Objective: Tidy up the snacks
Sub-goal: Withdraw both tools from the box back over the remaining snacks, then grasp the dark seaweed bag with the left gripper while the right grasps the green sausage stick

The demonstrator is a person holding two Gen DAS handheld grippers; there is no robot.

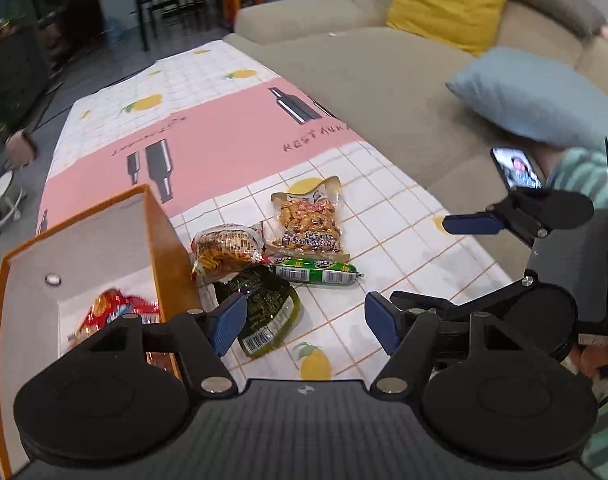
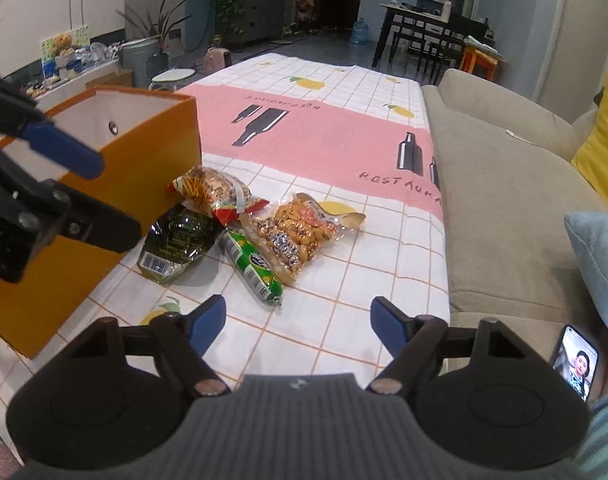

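Observation:
Several snack packs lie on the table beside an orange box: a dark green pouch, a green sausage stick, a clear bag of nuts and a red-yellow packet. A red snack bag lies inside the box. My left gripper is open low over the dark green pouch, nothing between its pads. My right gripper is open above bare tablecloth, just short of the sausage stick.
The tablecloth is pink and white with lemons. A beige sofa runs along the table's edge, with a blue cushion and a yellow one. A phone rests near a striped sleeve. Dining chairs stand far back.

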